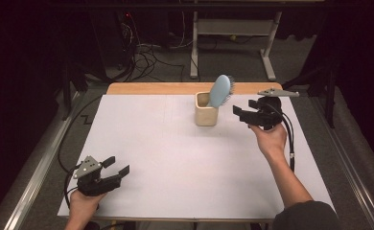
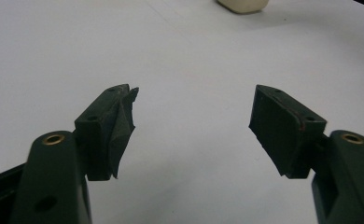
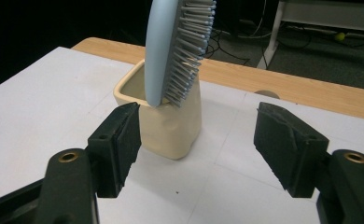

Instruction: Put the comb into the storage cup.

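Observation:
A light blue hairbrush stands handle-down in a cream square cup at the back middle of the white table. In the right gripper view the hairbrush leans on the rim of the cup, bristles facing right. My right gripper hovers open just right of the cup, jaws empty and pointing toward it; it is a short way from the cup. My left gripper rests open near the front left corner of the table, holding nothing; it faces bare tabletop.
The white table surface has a wooden edge strip at the back. Cables and a metal table frame lie on the floor beyond. A cup corner shows far ahead of the left gripper.

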The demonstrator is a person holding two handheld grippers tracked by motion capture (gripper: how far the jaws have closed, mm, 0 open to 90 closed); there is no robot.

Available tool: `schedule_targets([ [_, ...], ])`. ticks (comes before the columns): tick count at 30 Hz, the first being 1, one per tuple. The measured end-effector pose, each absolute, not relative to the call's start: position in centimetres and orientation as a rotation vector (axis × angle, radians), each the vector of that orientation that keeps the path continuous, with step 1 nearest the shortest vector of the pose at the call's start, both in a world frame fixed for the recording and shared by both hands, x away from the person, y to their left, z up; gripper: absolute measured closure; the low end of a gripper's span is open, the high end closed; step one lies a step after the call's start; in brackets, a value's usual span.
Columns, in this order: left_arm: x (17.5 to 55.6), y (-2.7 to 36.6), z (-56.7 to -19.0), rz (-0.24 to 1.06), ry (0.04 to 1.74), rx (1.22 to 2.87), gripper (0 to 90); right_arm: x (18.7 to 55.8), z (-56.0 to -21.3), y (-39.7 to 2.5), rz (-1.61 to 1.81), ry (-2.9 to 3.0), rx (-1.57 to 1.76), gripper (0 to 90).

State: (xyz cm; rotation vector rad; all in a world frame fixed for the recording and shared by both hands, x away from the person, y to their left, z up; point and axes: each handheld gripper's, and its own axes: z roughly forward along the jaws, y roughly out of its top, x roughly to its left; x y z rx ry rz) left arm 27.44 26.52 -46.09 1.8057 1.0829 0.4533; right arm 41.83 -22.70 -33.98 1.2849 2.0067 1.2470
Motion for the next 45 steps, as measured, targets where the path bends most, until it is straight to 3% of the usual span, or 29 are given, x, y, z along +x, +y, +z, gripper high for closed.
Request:
schedule_targets([
  [45,27.4,26.6,-46.1,0.459,1.093,1.803,30.9,38.8,-35.8,-26.7,1.270,1.966,1.336,32.8],
])
